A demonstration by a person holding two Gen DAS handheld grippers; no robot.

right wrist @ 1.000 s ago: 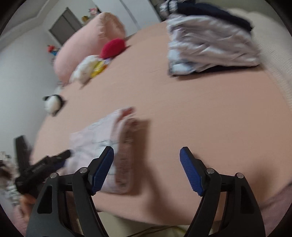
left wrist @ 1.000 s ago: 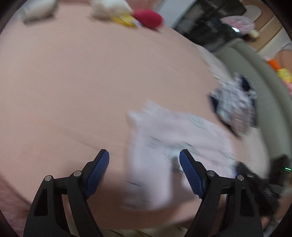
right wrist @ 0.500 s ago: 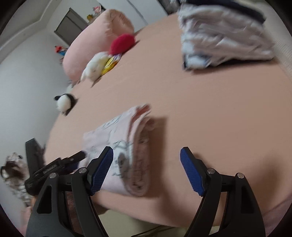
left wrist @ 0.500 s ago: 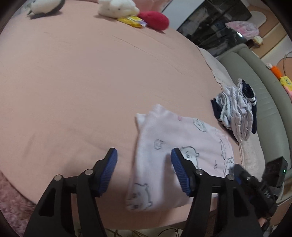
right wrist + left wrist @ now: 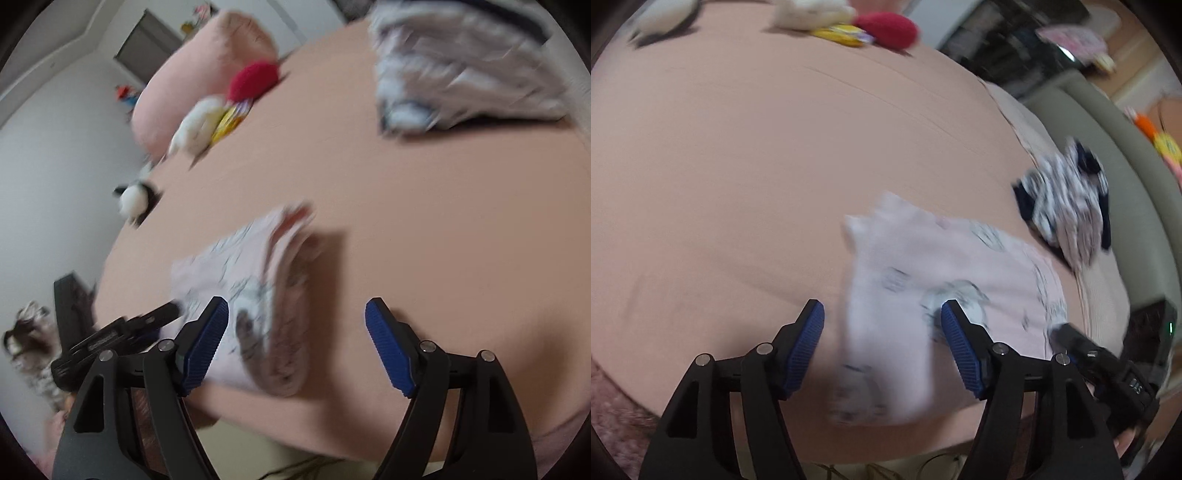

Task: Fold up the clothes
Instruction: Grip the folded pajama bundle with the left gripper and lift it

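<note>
A pale pink garment [image 5: 923, 280] printed with small cartoon faces lies folded on the peach bed sheet [image 5: 738, 166], near the bed's front edge. My left gripper [image 5: 882, 347] hovers open over its left edge, nothing between the blue pads. In the right wrist view the same folded garment [image 5: 251, 280] shows its stacked layers, and my right gripper [image 5: 297, 343] stands open above its right side, empty. Each gripper appears as a black body at the other view's lower corner, the right gripper [image 5: 1108, 365] and the left gripper [image 5: 110, 332].
A folded pile of navy and white clothes [image 5: 1067, 218] lies further right on the bed, the same clothes pile [image 5: 465, 70] at the top of the right view. Plush toys [image 5: 812, 14], a red plush [image 5: 255, 79] and a pink pillow [image 5: 199, 77] sit at the far end. A grey-green sofa [image 5: 1126, 155] runs beside the bed.
Both views are blurred by motion again. The left gripper has narrowed its opening and come a little closer to the garment's left edge. The right gripper has shifted slightly; the garment has stayed put.
</note>
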